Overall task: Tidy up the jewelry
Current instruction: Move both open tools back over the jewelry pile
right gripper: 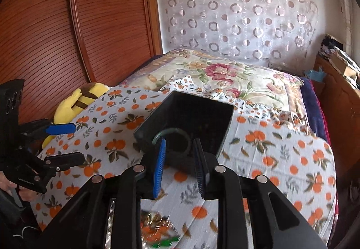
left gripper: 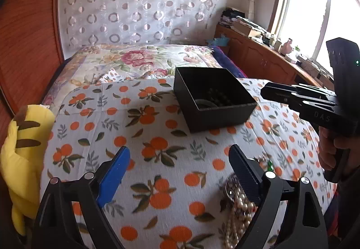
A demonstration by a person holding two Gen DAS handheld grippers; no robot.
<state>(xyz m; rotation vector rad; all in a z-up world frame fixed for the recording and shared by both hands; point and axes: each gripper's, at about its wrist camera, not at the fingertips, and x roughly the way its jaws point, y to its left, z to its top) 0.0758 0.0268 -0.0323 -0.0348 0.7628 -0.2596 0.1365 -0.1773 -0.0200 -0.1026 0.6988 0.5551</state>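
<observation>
The box (left gripper: 213, 98) on the bed (left gripper: 157, 136) already holds a bangle (right gripper: 173, 136) and dark beads (left gripper: 219, 97); pearls (left gripper: 238, 210) lie loose beside the left gripper (left gripper: 180, 172), spread wide; the right gripper (right gripper: 178, 168), partly parted, holds nothing; most sorting looks undone.

Left gripper (left gripper: 180, 172): matte black plastic frame with two angled linkage arms per side, each capped by a round silver pivot screw. One finger carries a smooth blue pad (left gripper: 113, 175); the other a black ribbed pad (left gripper: 245, 178).

Right gripper (right gripper: 180, 165): same black frame and silver pivot screws; one blue ribbed pad (right gripper: 159, 166), one dark ribbed pad (right gripper: 199, 166). Its slotted black body, seen from the left wrist camera, bears pale lettering "DAS" and a small green light on the upright housing. Bare skin of the right hand (left gripper: 333, 152) shows beneath that lettering.
</observation>
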